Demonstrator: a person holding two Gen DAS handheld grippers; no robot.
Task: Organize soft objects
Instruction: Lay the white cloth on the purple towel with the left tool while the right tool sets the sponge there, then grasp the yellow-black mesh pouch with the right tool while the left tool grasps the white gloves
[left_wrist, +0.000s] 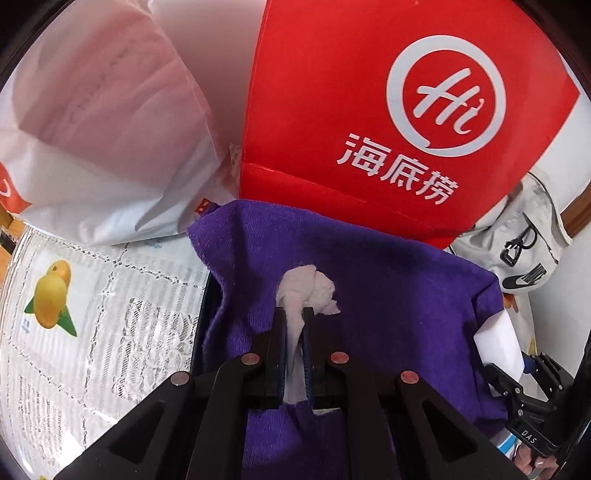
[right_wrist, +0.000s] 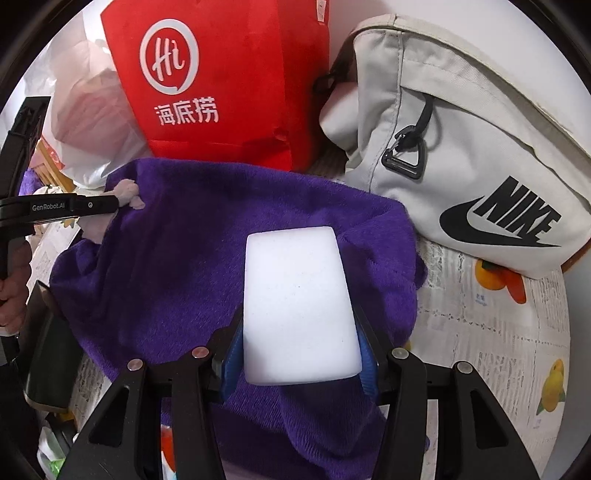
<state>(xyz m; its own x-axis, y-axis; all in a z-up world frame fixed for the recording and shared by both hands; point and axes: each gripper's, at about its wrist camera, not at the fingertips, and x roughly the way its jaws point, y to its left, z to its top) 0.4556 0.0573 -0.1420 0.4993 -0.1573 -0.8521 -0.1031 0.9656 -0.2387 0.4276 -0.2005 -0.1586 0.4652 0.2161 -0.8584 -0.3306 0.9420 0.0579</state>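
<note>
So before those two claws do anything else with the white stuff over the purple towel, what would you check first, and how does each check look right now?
1. Left gripper shut on the crumpled tissue: ok.
2. Right gripper holding the white sponge block on both sides: ok.
3. Purple towel spread below both items: ok.
4. The two grippers apart from each other: ok, the left sits off at the towel's far edge in the right wrist view.
5. Red paper bag and grey Nike bag clear of the towel's middle: ok.
6. What lies under the towel: cannot tell.
</note>
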